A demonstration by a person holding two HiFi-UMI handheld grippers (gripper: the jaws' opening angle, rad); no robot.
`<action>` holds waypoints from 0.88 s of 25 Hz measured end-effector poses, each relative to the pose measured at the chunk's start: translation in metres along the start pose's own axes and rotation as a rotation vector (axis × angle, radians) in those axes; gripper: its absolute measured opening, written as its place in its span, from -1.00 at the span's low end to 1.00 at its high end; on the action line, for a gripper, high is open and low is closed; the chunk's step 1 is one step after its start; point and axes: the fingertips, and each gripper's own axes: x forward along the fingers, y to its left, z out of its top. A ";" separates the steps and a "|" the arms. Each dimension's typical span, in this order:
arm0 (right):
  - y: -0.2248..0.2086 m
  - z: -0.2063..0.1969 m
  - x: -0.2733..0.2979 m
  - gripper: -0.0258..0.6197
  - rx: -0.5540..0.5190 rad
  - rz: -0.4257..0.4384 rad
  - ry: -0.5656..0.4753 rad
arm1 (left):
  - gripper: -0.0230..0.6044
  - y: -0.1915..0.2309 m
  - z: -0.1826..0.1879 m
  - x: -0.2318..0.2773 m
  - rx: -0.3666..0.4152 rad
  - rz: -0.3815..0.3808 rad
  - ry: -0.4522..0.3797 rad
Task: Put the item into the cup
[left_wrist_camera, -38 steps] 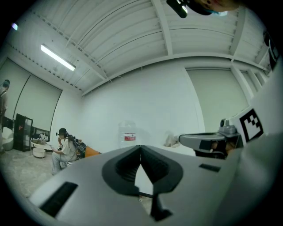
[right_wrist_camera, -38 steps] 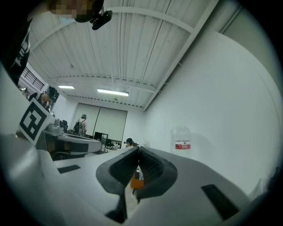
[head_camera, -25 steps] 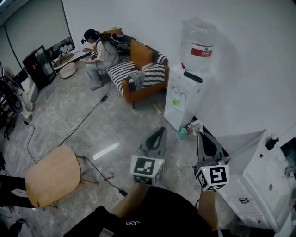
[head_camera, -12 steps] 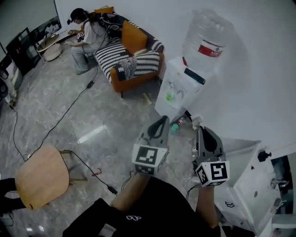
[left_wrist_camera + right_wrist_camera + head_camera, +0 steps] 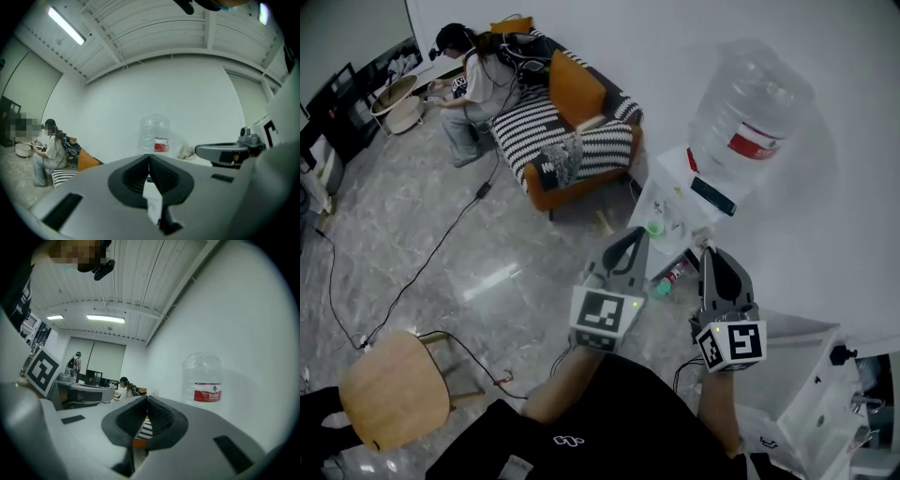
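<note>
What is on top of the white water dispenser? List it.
A large clear water bottle with a red label stands on the dispenser, a flat dark object lying beside it. The bottle's neck is covered by its body.

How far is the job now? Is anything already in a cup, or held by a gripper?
Nothing looks done yet. In hand: the left gripper and right gripper, both shut and empty, point toward the white water dispenser, where a small green cup seems to stand. Left: grasping an item, not identifiable here, and putting it in the cup.
</note>
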 end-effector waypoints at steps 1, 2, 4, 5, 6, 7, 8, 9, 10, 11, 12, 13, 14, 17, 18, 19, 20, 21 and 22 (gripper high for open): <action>-0.003 -0.003 0.010 -0.89 0.012 -0.008 -0.006 | -0.89 0.003 -0.002 0.010 0.014 -0.015 0.008; -0.008 -0.006 0.018 -0.89 0.029 -0.021 -0.012 | -0.89 0.005 -0.005 0.020 0.026 -0.029 0.016; -0.020 -0.013 0.031 -0.89 0.059 -0.046 -0.017 | -0.89 0.005 -0.008 0.039 0.046 -0.054 0.031; -0.025 -0.017 0.035 -0.89 0.068 -0.055 -0.016 | -0.89 0.005 -0.009 0.046 0.058 -0.064 0.039; -0.031 -0.019 0.038 -0.89 0.074 -0.064 -0.016 | -0.89 0.005 -0.009 0.052 0.070 -0.072 0.046; -0.036 -0.021 0.039 -0.89 0.081 -0.075 -0.018 | -0.89 0.005 -0.009 0.057 0.081 -0.080 0.051; -0.041 -0.024 0.041 -0.89 0.091 -0.087 -0.021 | -0.89 0.005 -0.009 0.061 0.087 -0.089 0.056; -0.045 -0.027 0.042 -0.89 0.103 -0.098 -0.021 | -0.89 0.004 -0.009 0.065 0.088 -0.098 0.059; -0.049 -0.030 0.043 -0.89 0.112 -0.105 -0.016 | -0.89 0.004 -0.009 0.069 0.086 -0.105 0.064; -0.052 -0.034 0.044 -0.89 0.119 -0.111 -0.009 | -0.89 0.004 -0.011 0.073 0.088 -0.108 0.072; -0.056 -0.039 0.046 -0.89 0.127 -0.115 -0.003 | -0.89 0.005 -0.014 0.077 0.095 -0.106 0.081; -0.059 -0.043 0.047 -0.89 0.131 -0.116 0.002 | -0.89 0.006 -0.017 0.081 0.101 -0.101 0.087; -0.062 -0.047 0.048 -0.89 0.132 -0.114 0.008 | -0.89 0.008 -0.019 0.085 0.104 -0.098 0.090; -0.070 -0.060 0.054 -0.89 0.134 -0.107 0.043 | -0.89 0.010 -0.031 0.097 0.088 -0.091 0.122; -0.072 -0.066 0.055 -0.89 0.140 -0.104 0.063 | -0.89 0.010 -0.038 0.099 0.084 -0.087 0.145; -0.074 -0.072 0.057 -0.89 0.147 -0.102 0.082 | -0.89 0.010 -0.045 0.102 0.082 -0.084 0.164; -0.077 -0.078 0.060 -0.89 0.153 -0.101 0.096 | -0.89 0.011 -0.050 0.105 0.080 -0.084 0.179; -0.079 -0.083 0.063 -0.89 0.157 -0.098 0.108 | -0.89 0.012 -0.054 0.110 0.079 -0.084 0.190; -0.080 -0.089 0.067 -0.89 0.162 -0.093 0.120 | -0.89 0.014 -0.058 0.113 0.076 -0.082 0.200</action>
